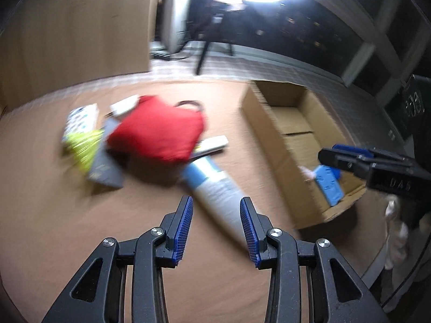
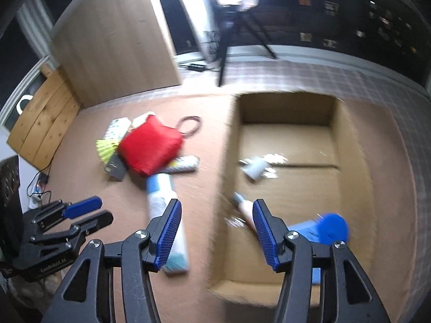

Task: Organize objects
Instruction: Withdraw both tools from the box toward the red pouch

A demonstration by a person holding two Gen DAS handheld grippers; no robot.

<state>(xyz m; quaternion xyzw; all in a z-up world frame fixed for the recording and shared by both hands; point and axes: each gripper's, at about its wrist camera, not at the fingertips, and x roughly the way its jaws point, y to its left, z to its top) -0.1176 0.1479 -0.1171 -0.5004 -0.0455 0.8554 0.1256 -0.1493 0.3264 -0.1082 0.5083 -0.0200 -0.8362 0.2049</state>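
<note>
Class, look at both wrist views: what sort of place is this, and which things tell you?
Probably a room at home used for recording, at night. Clues: a tripod under a bright lamp, dark windows showing lit buildings, and a cardboard box beside clutter on a brown surface.

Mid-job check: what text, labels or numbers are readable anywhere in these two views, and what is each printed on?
"Genrobot.AI": on the black body of the left claw, seen from the right wrist.
"DAS": embossed and upside down on the black body of the right claw; uncertain.
White digits on the black panel at far right: blurred, unreadable.
Print on the white-and-blue tube and grey booklet: too blurred.
</note>
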